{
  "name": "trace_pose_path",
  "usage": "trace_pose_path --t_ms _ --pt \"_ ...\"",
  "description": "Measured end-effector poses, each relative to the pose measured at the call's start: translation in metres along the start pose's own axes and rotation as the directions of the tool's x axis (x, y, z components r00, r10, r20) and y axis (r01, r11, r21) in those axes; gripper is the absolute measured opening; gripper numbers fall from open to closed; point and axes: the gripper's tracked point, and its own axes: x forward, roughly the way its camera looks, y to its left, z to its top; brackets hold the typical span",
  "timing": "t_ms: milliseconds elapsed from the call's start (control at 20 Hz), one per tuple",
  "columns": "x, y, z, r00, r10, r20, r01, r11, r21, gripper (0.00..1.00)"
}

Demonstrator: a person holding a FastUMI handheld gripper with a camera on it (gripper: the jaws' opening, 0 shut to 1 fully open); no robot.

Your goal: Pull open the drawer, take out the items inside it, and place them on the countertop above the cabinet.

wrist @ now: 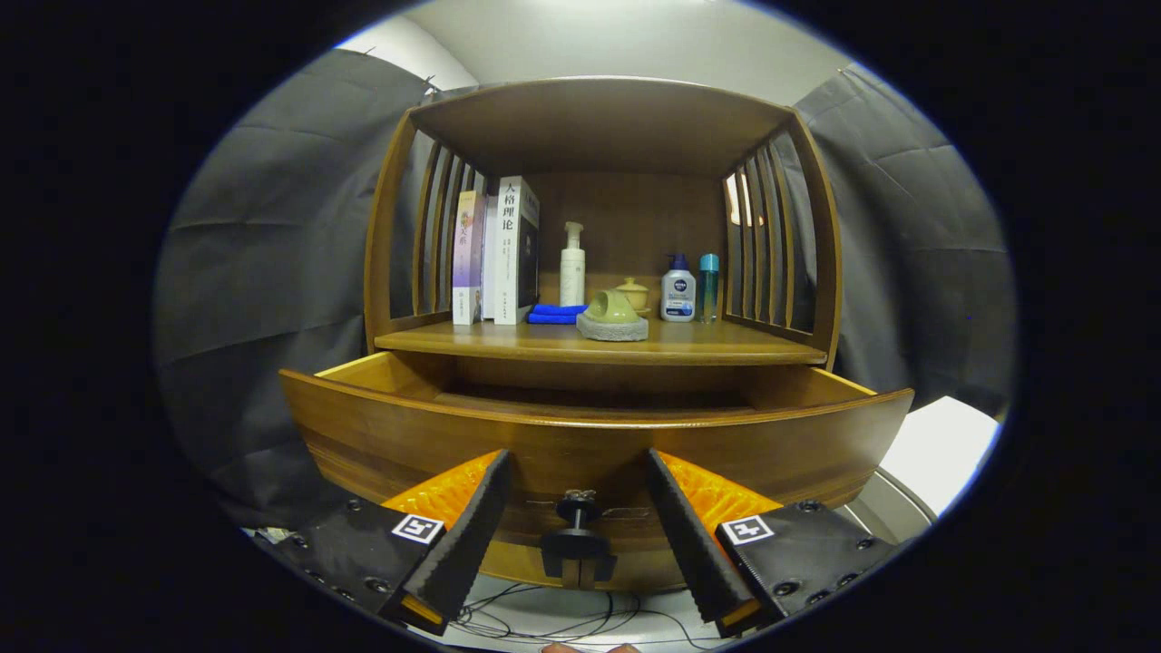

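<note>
The gripper [578, 521] is spread wide, its two fingers [472, 535] flanking the dark knob [575, 508] on the drawer [580, 444] front without pressing on it. The drawer stands pulled out from the wooden cabinet [599, 227], its inside hidden behind the front panel. On the countertop [707, 343] above stand upright books [497, 254], a white pump bottle [572, 265], a folded blue cloth [555, 314], a green cup [613, 308] lying on a grey pad, a small lidded jar [634, 292], and two more bottles [691, 287].

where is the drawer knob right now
In the gripper view the drawer knob sits on the front of the pulled-open drawer, centred between the two spread fingers of the gripper, which do not touch it.
</note>
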Motion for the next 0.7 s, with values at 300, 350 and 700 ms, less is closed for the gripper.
trace_pose_path --t_ms 300,350,700 --pt "0.028 -0.003 0.003 0.999 -0.036 0.002 0.036 0.999 -0.030 0.96" --pt "0.033 -0.004 0.004 0.999 -0.036 0.001 0.036 0.999 -0.029 0.96" --pt "0.068 -0.005 0.011 1.000 -0.017 0.001 0.017 1.000 0.007 0.96"
